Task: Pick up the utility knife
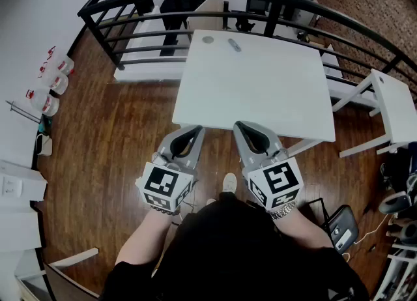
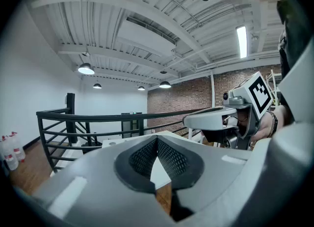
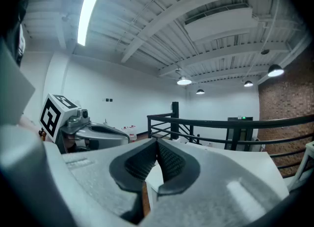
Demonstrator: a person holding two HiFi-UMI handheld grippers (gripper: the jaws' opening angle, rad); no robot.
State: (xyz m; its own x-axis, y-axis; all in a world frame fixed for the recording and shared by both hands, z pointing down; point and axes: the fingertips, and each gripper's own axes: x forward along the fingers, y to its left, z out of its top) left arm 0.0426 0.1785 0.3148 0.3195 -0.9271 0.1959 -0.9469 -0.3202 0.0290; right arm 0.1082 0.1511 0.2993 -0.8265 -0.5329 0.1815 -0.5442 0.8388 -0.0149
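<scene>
Where knife (image 1: pixel 234 45) lies, far beyond hand-held grippers (image 1: pixel 195 129) (image 1: pixel 240 124)

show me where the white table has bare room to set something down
Nearly all of the white table is bare, from its near edge to both side edges. Only the far edge is taken: the utility knife and a small round thing lie there, apart.

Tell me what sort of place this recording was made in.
Probably a loft-style mezzanine workspace: a black metal railing fences off the wooden floor around a white table, with a brick wall and pendant lamps under an exposed white ceiling.
</scene>
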